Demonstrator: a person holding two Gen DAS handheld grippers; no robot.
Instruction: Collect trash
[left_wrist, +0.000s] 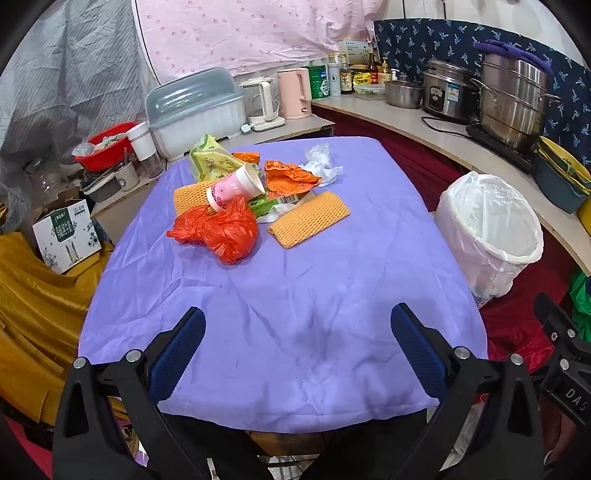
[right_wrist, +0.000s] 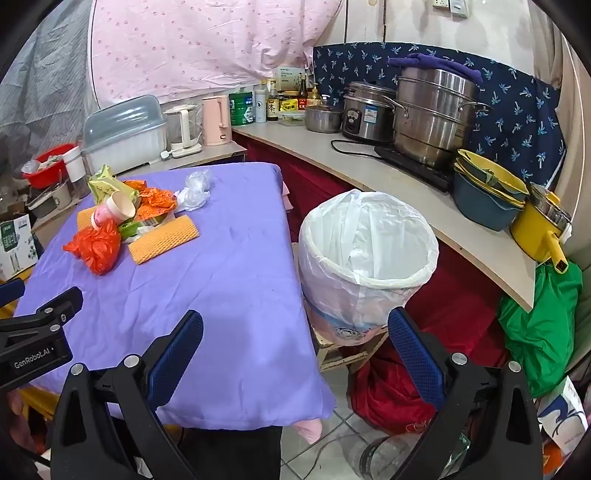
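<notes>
A heap of trash lies at the far end of the purple-covered table (left_wrist: 280, 295): a tipped pink paper cup (left_wrist: 236, 186), a crumpled orange plastic bag (left_wrist: 218, 230), an orange wrapper (left_wrist: 288, 177), two yellow foam sleeves (left_wrist: 308, 218), a green pack (left_wrist: 208, 158) and a white crumpled bag (left_wrist: 319, 162). The white-lined bin (right_wrist: 364, 254) stands to the right of the table. My left gripper (left_wrist: 297, 332) hovers open over the near table end, far from the heap. My right gripper (right_wrist: 295, 336) is open above the table's near right corner, beside the bin. Nothing is between either pair of fingers.
A counter (right_wrist: 369, 173) with steel pots (right_wrist: 432, 114) and bowls runs behind the bin. Kettles (left_wrist: 293, 92) and a dish box (left_wrist: 195, 110) stand beyond the table. A cardboard box (left_wrist: 66, 236) sits at the left. A green bag (right_wrist: 539, 321) hangs at the right; red cloth lies on the floor.
</notes>
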